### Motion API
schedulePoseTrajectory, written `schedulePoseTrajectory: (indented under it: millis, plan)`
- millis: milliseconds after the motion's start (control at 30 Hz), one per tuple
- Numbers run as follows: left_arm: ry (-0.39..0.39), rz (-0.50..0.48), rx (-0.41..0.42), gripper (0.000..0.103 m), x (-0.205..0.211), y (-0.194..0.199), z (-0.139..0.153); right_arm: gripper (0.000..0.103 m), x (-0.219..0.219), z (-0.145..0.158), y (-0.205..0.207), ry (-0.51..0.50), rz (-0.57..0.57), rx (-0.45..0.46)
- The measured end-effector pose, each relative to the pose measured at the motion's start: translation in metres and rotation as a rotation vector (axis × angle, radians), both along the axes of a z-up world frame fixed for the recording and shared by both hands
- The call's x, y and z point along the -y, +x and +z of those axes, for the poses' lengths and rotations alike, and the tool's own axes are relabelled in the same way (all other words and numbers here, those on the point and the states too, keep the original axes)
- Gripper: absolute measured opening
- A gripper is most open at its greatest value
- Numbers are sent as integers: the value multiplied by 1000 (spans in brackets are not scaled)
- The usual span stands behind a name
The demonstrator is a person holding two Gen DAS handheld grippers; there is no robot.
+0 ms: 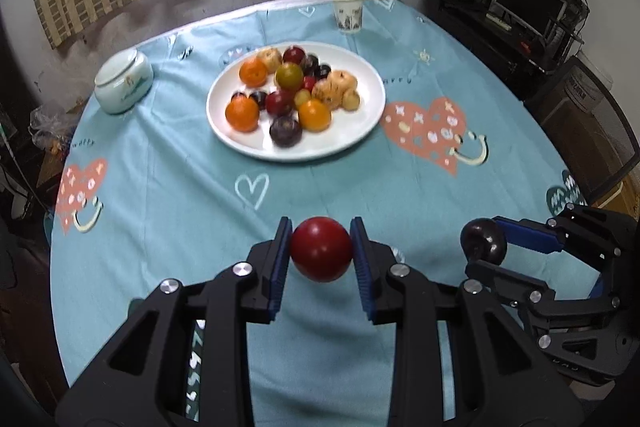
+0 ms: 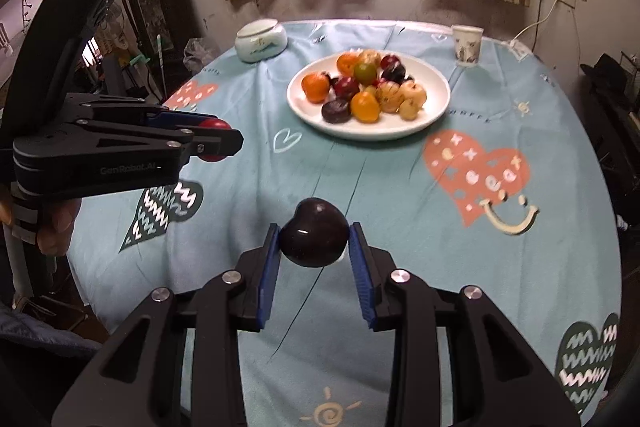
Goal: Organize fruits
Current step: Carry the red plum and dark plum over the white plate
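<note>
Two fruits are held above the worktop, a red fruit (image 1: 321, 249) in the left gripper (image 1: 321, 255) and a dark plum (image 2: 313, 233) in the right gripper (image 2: 314, 247), both well short of the white plate (image 1: 352, 143), which lies straight ahead.

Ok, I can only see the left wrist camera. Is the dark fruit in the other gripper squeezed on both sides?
Observer: Yes. In the right wrist view, both blue pads of the right gripper press on the dark plum, one on each side.
Operator: Is it a round ball like my red one?
Observer: Not quite. It has a cleft on top, so it looks a bit like a heart.
Operator: And who is holding my gripper?
Observer: A hand grips the handle below the left gripper. Your camera cannot see it.
</note>
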State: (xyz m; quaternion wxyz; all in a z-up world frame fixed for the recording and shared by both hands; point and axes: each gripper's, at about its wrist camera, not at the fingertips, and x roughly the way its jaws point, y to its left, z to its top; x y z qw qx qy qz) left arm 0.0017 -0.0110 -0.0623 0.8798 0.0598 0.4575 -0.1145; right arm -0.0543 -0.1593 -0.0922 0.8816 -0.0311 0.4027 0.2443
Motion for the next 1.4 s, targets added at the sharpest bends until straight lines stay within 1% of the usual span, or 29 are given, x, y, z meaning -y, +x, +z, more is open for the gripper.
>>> schedulePoseTrajectory:
  millis: [133,267,533,867,1400]
  plan:
    - [9,11,50,30,7,16,21,34,4,20,22,4,-14,58]
    - [16,32,78,30,8,35,33,34,3,36,49,10,-18,103]
    - [10,72,85,30,2,74,38,34,-7,52,93,23,4,134]
    - [20,99,64,30,-3,124,27,34,-13,45,145,25,17,113]
    - [27,126,13,30,-9,195,-4,34,-23,24,219,15,26,74]
